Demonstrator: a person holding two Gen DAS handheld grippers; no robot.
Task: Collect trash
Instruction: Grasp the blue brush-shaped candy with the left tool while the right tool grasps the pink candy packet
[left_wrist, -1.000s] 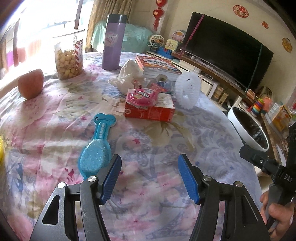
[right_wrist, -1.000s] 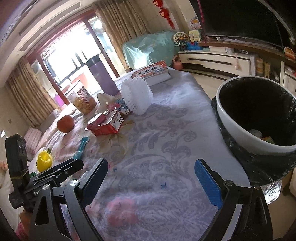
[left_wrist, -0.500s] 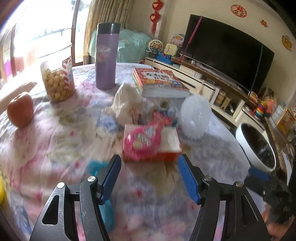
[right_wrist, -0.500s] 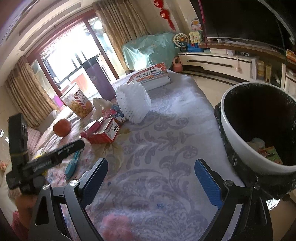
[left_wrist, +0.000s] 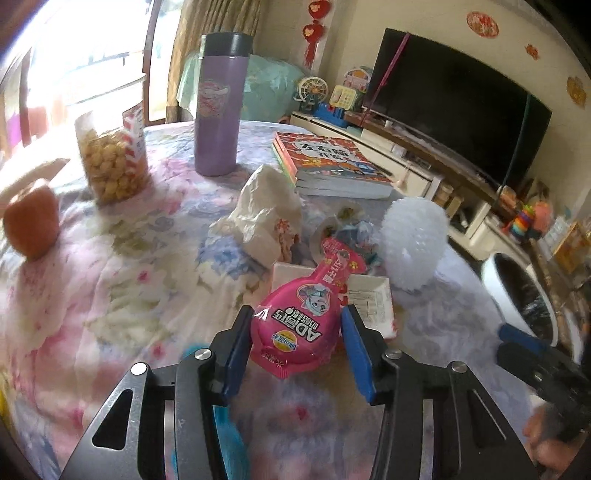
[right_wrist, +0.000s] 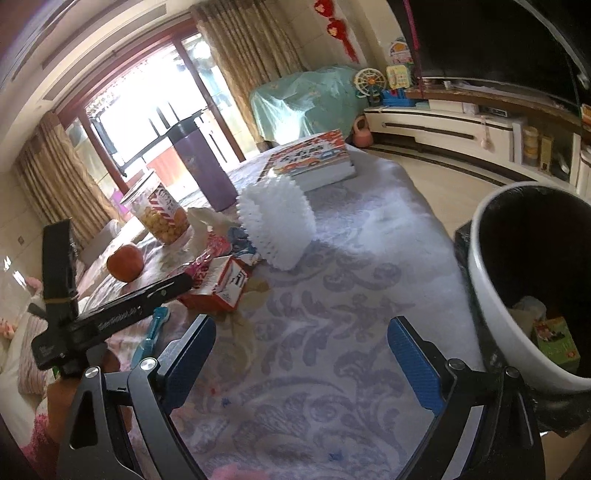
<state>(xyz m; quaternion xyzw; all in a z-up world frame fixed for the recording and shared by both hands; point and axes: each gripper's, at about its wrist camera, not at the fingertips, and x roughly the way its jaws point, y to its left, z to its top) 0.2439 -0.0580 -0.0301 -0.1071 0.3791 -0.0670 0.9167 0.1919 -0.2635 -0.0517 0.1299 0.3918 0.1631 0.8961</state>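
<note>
Left wrist view: I am bracketing the pink pouch (left_wrist: 299, 328) with my left tool (left_wrist: 295, 350), blue pads either side, contact unclear. It is lying on the red-and-white box (left_wrist: 369, 306), mid-desk. My right tool (right_wrist: 299, 354) is waiting wide beside the trash bin (right_wrist: 491, 295), far right.

A home living room: television (left_wrist: 458, 110), curtains (right_wrist: 251, 51), floral-clothed table (left_wrist: 110, 280), toys.
</note>
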